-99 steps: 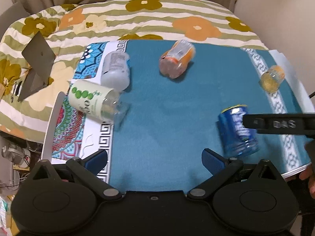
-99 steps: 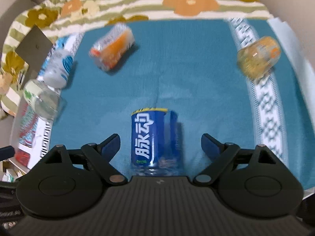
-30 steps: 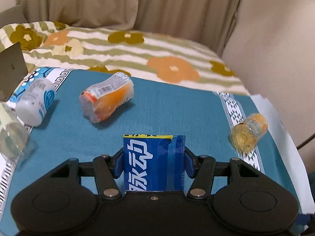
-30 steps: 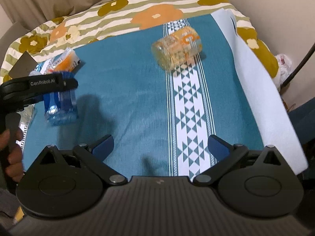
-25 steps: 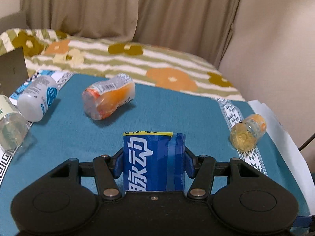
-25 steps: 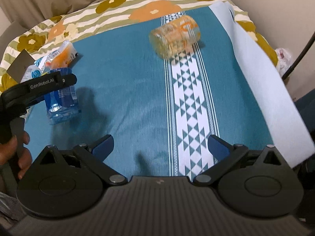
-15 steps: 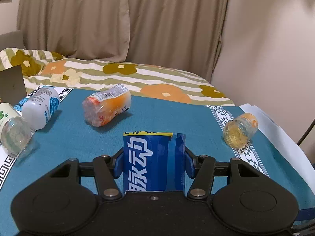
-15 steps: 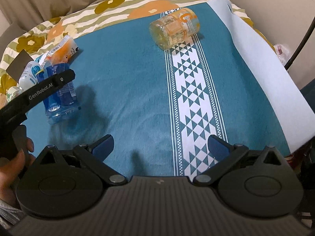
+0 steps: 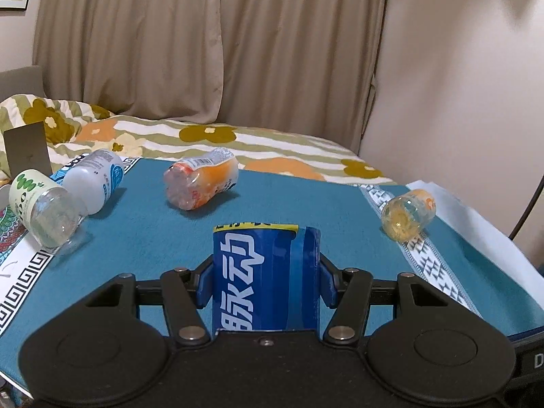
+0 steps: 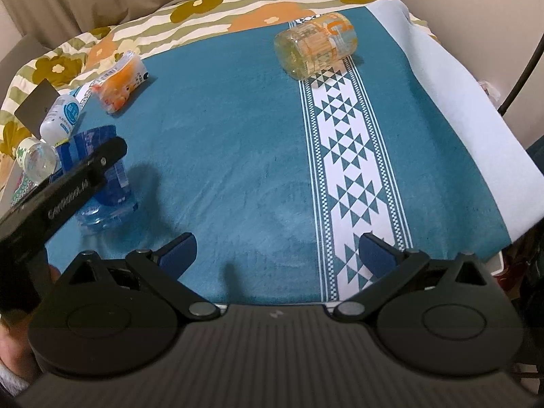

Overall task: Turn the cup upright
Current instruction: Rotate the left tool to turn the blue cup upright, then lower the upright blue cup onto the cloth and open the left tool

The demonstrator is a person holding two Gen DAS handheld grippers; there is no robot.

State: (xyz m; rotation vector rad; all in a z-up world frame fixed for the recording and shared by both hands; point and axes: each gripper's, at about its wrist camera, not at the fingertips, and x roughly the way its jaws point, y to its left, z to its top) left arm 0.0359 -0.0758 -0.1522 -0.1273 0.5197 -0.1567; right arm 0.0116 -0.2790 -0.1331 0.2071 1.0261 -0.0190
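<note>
My left gripper (image 9: 266, 284) is shut on the blue-labelled cup (image 9: 263, 277), which stands upright with its base on the teal cloth (image 9: 306, 210). The right wrist view shows the same blue cup (image 10: 102, 183) at the left, gripped by the left tool. My right gripper (image 10: 277, 251) is open and empty above the near edge of the cloth (image 10: 221, 136). A yellow-orange cup (image 10: 314, 45) lies on its side at the far right; it also shows in the left wrist view (image 9: 408, 214).
An orange cup (image 9: 200, 183), a white-and-blue bottle (image 9: 95, 178) and a green-dotted clear cup (image 9: 42, 210) lie on their sides at the left. A flowered blanket (image 9: 238, 142) lies behind; a wall (image 9: 459, 85) stands on the right.
My left gripper has tilted the blue cup from lying towards standing upright, so its view rose to the curtains. My right gripper drew back a little, still open.
</note>
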